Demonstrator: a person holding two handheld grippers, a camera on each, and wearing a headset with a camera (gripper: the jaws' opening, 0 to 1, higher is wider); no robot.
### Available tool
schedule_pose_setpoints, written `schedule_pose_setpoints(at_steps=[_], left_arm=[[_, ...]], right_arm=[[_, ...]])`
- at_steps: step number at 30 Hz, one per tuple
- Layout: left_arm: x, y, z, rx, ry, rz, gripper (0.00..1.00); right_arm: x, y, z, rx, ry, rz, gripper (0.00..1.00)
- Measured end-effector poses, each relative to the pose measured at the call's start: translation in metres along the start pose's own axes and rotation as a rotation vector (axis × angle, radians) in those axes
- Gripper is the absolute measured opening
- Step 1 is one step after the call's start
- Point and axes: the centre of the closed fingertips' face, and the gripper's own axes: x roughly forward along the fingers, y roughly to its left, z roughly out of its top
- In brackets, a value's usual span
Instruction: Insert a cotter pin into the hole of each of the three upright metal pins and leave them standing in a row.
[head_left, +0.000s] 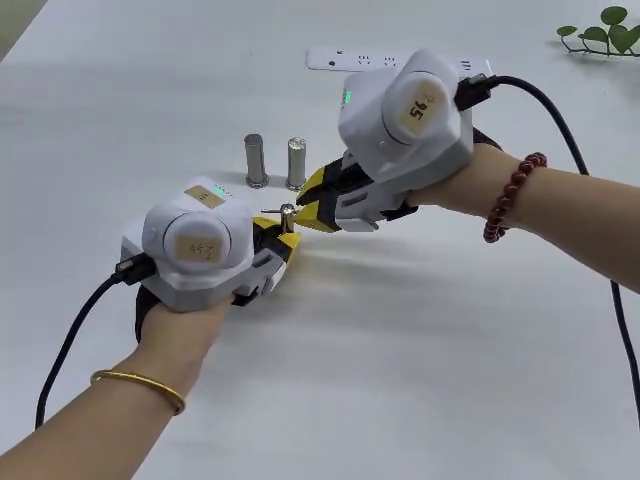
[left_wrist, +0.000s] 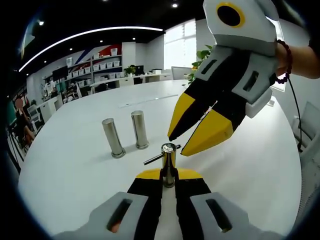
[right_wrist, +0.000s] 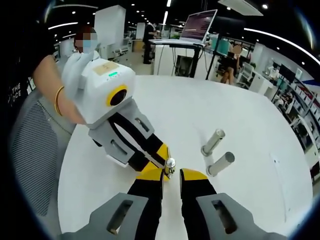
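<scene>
The left tool (left_wrist: 169, 178) gripped the upright pin (left_wrist: 169, 159), cotter pin (left_wrist: 152, 159) crosswise through its hole. The right tool (left_wrist: 177, 145), slightly parted and empty, sat beside the pin's top.

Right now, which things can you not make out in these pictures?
1. Held pin, head view: lower part hidden by the left gripper.
2. Cotter pin, left gripper view: far end behind the held pin; whether the right gripper grips it is unclear.
3. Two free pins: holes too small or turned away, all views.
4. Power strip, head view: right part hidden by the right gripper.
</scene>
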Motion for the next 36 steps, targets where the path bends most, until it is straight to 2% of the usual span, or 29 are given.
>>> schedule_pose_setpoints(at_steps=[5,8,13,15,18,23,26,36], left_arm=[[0.000,0.000,0.000,-0.003,-0.001,-0.006,0.05],[0.000,-0.001,0.001,-0.003,-0.001,-0.008,0.05],[0.000,-0.001,0.001,-0.004,-0.006,-0.010,0.05],[0.000,-0.001,0.002,0.023,-0.007,-0.017,0.05],[0.001,-0.002,0.002,0.021,-0.009,-0.020,0.05],[0.001,0.002,0.007,0.011,-0.021,-0.018,0.05],[0.002,0.005,0.011,0.005,-0.024,-0.018,0.05],[0.003,0.017,0.004,0.000,-0.002,-0.002,0.05]], right_arm=[[-0.007,-0.002,-0.001,0.074,-0.040,-0.019,0.12],[-0.013,-0.001,0.007,0.172,-0.124,-0.030,0.15],[-0.023,-0.002,0.003,0.184,-0.149,-0.073,0.17],[-0.026,-0.002,0.000,0.186,-0.145,-0.088,0.17],[-0.029,-0.005,-0.007,0.152,-0.119,-0.126,0.17],[-0.034,-0.007,-0.011,0.203,-0.144,-0.152,0.16],[-0.037,-0.005,-0.013,0.201,-0.150,-0.167,0.14],[-0.040,-0.001,-0.022,0.265,-0.173,-0.181,0.15]])
